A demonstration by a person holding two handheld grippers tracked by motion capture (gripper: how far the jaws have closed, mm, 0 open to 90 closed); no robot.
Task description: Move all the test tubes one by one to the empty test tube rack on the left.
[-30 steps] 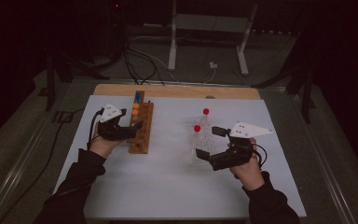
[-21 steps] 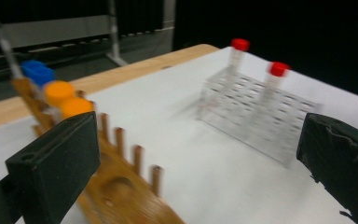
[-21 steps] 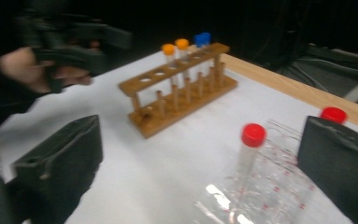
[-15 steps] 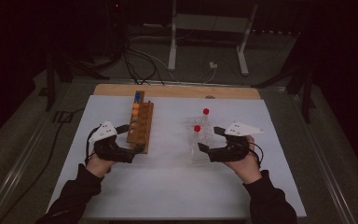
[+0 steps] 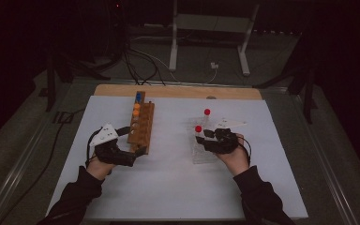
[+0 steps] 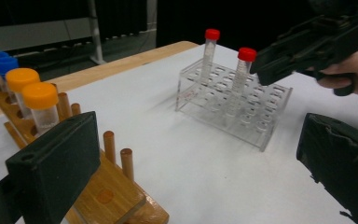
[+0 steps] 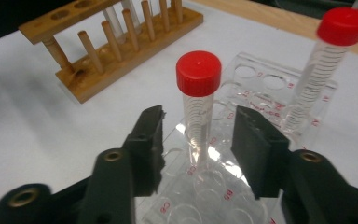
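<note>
Right gripper (image 7: pixel 198 140) hangs over the near end of a clear plastic rack (image 7: pixel 261 84), its jaws on either side of a red-capped tube (image 7: pixel 198 100) that stands upright in the rack. Both jaws have just been closing around that tube, yet a narrow gap shows on each side of it in the right gripper view, so the pads do not press on it. A second red-capped tube (image 7: pixel 328 65) stands farther along the rack, beyond this gripper and to its right in that view. From the high view, the right gripper (image 5: pixel 205 139) sits at the near tube (image 5: pixel 198 130) with the person's hand behind it.

Left gripper (image 5: pixel 138 151) rests low on the white table cover (image 5: pixel 168 187), well apart from the right one, with its jaws spread wide and nothing between them. Just beside its left jaw lies a wooden rack (image 6: pixel 116 196) with upright pegs. Farther up that rack stand two orange-capped tubes (image 6: pixel 39 100) and, beyond them, blue-capped tubes (image 6: pixel 0 63). Ahead of the left gripper, across bare table, the clear rack (image 6: pixel 235 100) holds both red-capped tubes.
</note>
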